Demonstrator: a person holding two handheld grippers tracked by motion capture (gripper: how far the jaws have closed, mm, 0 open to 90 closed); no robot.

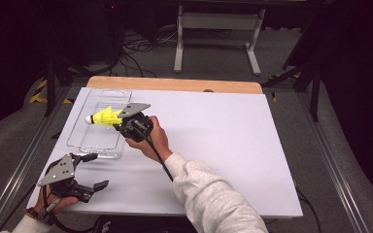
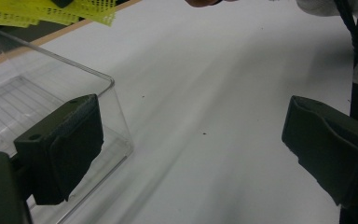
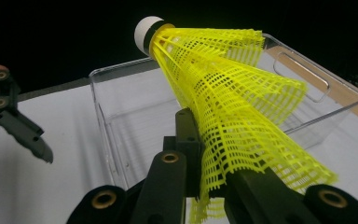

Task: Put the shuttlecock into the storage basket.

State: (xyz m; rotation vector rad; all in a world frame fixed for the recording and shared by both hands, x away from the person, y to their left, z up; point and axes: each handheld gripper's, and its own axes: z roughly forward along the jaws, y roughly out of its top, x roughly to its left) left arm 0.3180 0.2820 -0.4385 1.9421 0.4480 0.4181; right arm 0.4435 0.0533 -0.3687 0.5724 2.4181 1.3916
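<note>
right gripper [image 3: 214, 182]: jaws clamped on yellow birdie [image 1: 106, 117] | left gripper [image 1: 93, 171]: jaws apart | tip: lower slowly into clear box [image 1: 77, 131], then let go

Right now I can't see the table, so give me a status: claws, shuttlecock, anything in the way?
Right claw shut on yellow shuttlecock, held above clear tray. Left claw open, beside the tray's near corner. Nothing blocking the tray.

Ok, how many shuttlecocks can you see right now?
1. The yellow shuttlecock is clamped by its skirt in the right gripper, held above the clear plastic tray at the table's left. The tray looks bare inside; none seems hidden.
</note>
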